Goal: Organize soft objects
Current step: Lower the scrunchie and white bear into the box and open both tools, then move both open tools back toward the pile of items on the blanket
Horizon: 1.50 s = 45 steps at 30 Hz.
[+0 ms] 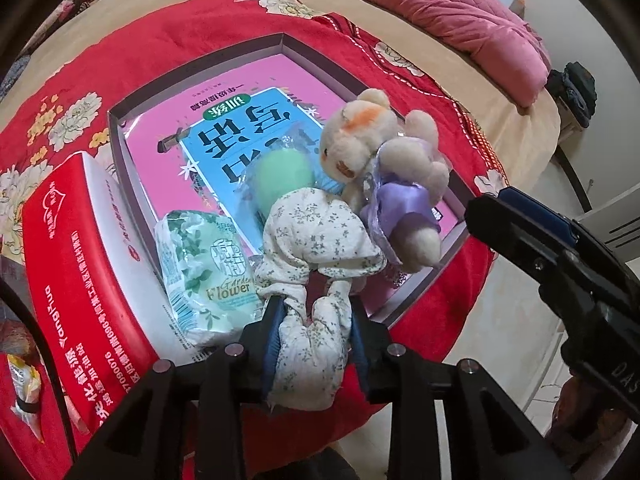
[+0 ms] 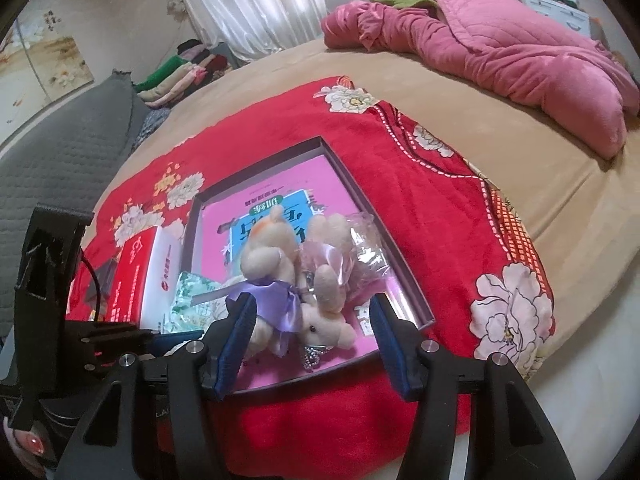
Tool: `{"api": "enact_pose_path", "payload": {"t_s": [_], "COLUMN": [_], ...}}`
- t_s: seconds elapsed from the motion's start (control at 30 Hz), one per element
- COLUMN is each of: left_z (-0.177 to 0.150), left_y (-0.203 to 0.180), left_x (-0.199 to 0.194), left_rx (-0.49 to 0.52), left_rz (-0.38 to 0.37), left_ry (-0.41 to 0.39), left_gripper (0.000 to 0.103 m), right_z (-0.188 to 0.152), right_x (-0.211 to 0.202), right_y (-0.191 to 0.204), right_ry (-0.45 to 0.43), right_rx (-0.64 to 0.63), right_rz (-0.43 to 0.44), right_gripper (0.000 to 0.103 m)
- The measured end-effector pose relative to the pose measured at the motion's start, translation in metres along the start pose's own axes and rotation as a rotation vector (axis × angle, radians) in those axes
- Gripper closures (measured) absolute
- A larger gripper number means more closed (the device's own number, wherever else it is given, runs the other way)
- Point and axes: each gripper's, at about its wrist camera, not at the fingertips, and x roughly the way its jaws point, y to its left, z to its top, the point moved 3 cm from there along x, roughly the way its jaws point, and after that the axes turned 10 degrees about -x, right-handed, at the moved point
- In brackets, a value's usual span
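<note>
A shallow box [image 1: 208, 62] with a pink book in its bottom lies on the red blanket. My left gripper [image 1: 314, 320] is shut on a white floral cloth [image 1: 316, 236], held over the box's near edge. A cream plush bear [image 1: 380, 152] in a purple dress lies in the box, beside a green sponge [image 1: 282, 174] and a green tissue pack [image 1: 204, 272]. My right gripper [image 2: 310, 324] is open, its fingers either side of the bear [image 2: 280, 264], not closed on it. The box also shows in the right wrist view [image 2: 384, 232].
A red and white carton [image 1: 80, 264] stands left of the box. A pink quilt [image 2: 500, 44] lies at the far side of the bed. A snack packet [image 1: 24, 384] lies at the near left. The bed edge and floor [image 1: 500, 340] are at the right.
</note>
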Motion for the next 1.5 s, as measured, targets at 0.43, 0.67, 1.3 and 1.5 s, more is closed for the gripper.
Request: {"api": "enact_pose_path", "payload": {"t_s": [0.43, 0.67, 1.3, 1.5], "left_z": [-0.002, -0.003, -0.005, -0.009], "left_y": [0.011, 0.016, 0.036, 0.042], "left_x": [-0.013, -0.027, -0.070, -0.089], "left_rx": [-0.034, -0.037, -0.069, -0.074], "left_rz": [-0.024, -0.027, 0.003, 0.032], "left_ry": [-0.021, -0.048, -0.159, -0.209], "left_gripper": [0.051, 0.044, 0.042, 0.042], "right_z": [0.002, 0.003, 0.010, 0.016], "right_x": [-0.010, -0.013, -0.026, -0.034], "right_y": [0.002, 0.009, 0.031, 0.043], "right_ry": [-0.015, -0.008, -0.035, -0.060], "right_rx": [-0.004, -0.019, -0.072, -0.099], "right_rz": [-0.038, -0.056, -0.089, -0.101], "right_gripper": [0.033, 0.030, 0.028, 0.025]}}
